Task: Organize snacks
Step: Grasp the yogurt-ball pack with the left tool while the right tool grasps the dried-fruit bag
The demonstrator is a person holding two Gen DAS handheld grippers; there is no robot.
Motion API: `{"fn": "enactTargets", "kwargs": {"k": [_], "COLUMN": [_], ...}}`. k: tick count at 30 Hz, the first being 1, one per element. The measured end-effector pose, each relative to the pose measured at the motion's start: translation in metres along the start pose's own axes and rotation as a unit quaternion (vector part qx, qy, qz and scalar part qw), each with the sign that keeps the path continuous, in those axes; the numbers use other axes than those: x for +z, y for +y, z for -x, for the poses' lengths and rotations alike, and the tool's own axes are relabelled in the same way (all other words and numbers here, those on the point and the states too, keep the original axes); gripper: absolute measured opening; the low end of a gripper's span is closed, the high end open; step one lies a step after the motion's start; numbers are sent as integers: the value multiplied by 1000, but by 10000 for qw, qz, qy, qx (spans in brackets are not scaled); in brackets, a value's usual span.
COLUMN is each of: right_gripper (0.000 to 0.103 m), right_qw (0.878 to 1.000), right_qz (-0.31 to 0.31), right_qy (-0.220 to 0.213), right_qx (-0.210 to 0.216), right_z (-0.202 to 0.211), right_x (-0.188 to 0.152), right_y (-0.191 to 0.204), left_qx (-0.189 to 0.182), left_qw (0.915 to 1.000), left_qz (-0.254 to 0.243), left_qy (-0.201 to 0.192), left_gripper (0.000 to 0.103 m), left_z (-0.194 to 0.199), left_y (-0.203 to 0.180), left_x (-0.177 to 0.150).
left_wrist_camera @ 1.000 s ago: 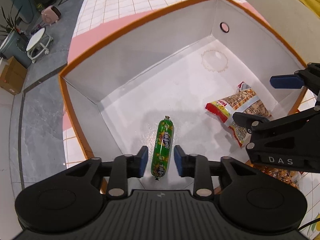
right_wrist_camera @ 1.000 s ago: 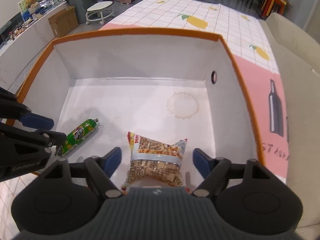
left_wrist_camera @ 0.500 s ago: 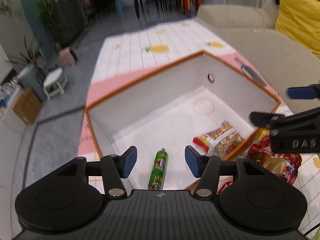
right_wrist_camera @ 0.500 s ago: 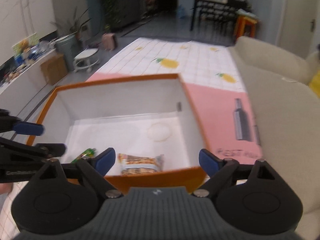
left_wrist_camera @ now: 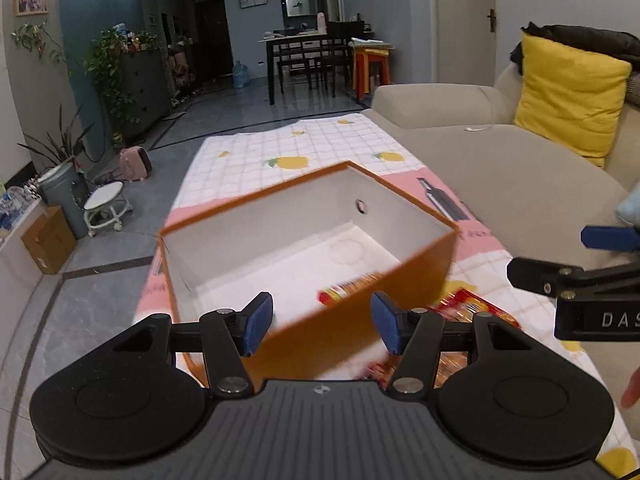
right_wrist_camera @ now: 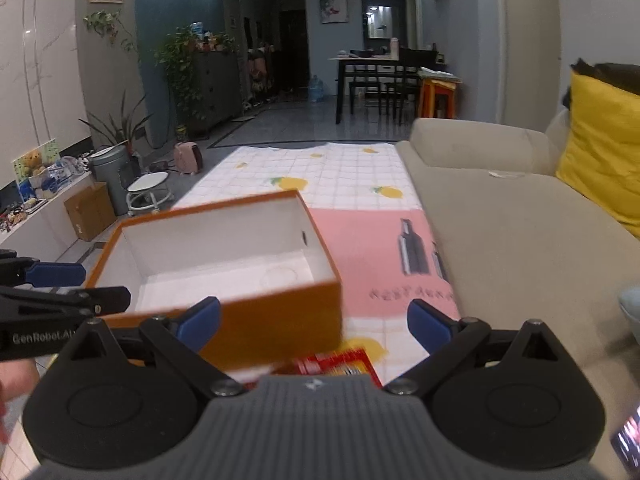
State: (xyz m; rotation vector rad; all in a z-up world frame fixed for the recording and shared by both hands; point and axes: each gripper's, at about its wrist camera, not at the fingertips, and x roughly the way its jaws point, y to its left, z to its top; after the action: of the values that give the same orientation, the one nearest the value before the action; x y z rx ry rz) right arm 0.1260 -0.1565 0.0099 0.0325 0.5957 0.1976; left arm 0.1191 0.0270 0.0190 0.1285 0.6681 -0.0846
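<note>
An orange box with a white inside [left_wrist_camera: 424,264] [right_wrist_camera: 280,312] sits on a patterned cloth. A red-edged peanut packet [left_wrist_camera: 340,290] lies inside it, partly hidden by the near wall. The green sausage is hidden. My left gripper [left_wrist_camera: 320,322] is open and empty, raised in front of the box. My right gripper [right_wrist_camera: 314,320] is open and empty, also raised before the box; it shows in the left wrist view [left_wrist_camera: 592,256]. Red snack packets [left_wrist_camera: 476,308] [right_wrist_camera: 336,364] lie on the cloth in front of the box.
A beige sofa [right_wrist_camera: 500,220] with a yellow cushion [left_wrist_camera: 568,100] runs along the right. The checked and pink cloth [right_wrist_camera: 332,176] stretches beyond the box. Floor, a stool [left_wrist_camera: 106,204] and a cardboard box [left_wrist_camera: 48,240] lie to the left.
Both grippers have pulled up and back out of the box, leaving the sausage and the peanut packet inside. The left jaws have opened wider. The views now look across the room.
</note>
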Motion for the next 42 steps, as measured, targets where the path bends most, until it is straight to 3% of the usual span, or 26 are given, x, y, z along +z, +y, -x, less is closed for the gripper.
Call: {"fn": "enactTargets", "kwargs": {"k": [5, 11, 15, 20, 24, 29, 36, 42], "right_gripper": [96, 95, 88, 82, 78, 77, 77, 70], "right_qw": [9991, 9951, 9939, 9912, 9901, 9899, 9862, 9827], "right_qz": [-335, -565, -457, -277, -219, -343, -429, -654], "right_qy": [231, 805, 1008, 1268, 1324, 1279, 1493, 1605], "right_qx": [-103, -127, 33, 271, 401, 514, 570, 660], "right_z": [26, 36, 42, 34, 17, 0, -29, -47], "right_x": [-30, -63, -82, -105, -107, -101, -104, -104], "right_y": [-21, -30, -23, -14, -5, 0, -2, -6], "left_qx": [-346, -639, -606, -595, -409, -489, -511, -354], "left_qw": [9990, 9939, 9933, 9893, 9884, 9791, 9730, 9696], "left_qz": [118, 518, 432, 692, 875, 1328, 1440, 1479], "left_qy": [252, 730, 884, 1142, 1172, 1458, 1729, 1916], "left_gripper": [67, 67, 67, 67, 67, 85, 87, 87], "left_z": [10, 12, 12, 1, -7, -27, -48, -62], "left_y": [-9, -11, -12, -6, -2, 7, 3, -1], "left_x": [-25, -60, -81, -94, -97, -103, -106, -108]}}
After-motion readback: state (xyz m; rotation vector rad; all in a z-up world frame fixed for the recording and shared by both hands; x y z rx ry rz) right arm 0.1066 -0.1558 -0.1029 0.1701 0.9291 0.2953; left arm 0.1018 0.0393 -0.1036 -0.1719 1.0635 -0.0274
